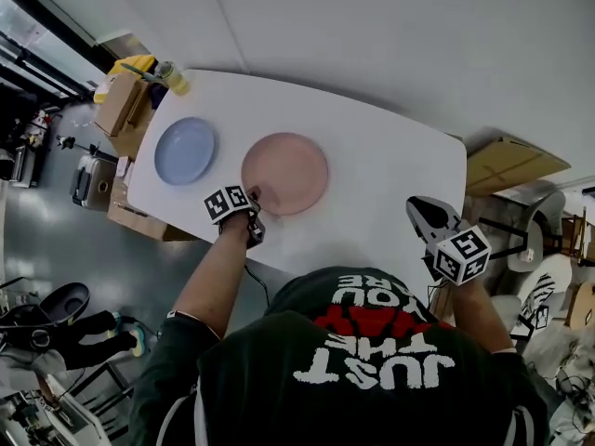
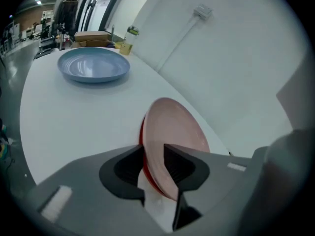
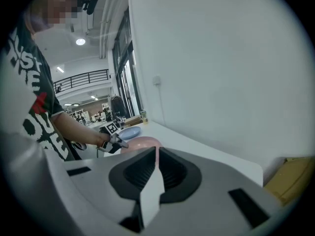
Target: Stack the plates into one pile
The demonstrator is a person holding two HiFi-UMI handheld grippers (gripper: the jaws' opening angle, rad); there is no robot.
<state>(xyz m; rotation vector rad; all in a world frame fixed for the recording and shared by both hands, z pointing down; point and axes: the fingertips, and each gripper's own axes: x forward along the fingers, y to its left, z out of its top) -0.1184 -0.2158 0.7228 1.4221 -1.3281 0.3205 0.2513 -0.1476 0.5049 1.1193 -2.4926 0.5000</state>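
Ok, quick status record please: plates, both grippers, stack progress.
pink plate: flat on white table, mid-table
blue plate: apart, to its left, nothing on it
left gripper: jaws open astride pink plate's near rim
right gripper: near table's right edge, jaws together, nothing between
stack: not yet made

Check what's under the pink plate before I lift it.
Under the pink plate only the white table shows and, at its near rim, one jaw of the left gripper on the red underside. The plate itself covers whatever lies beneath its middle.
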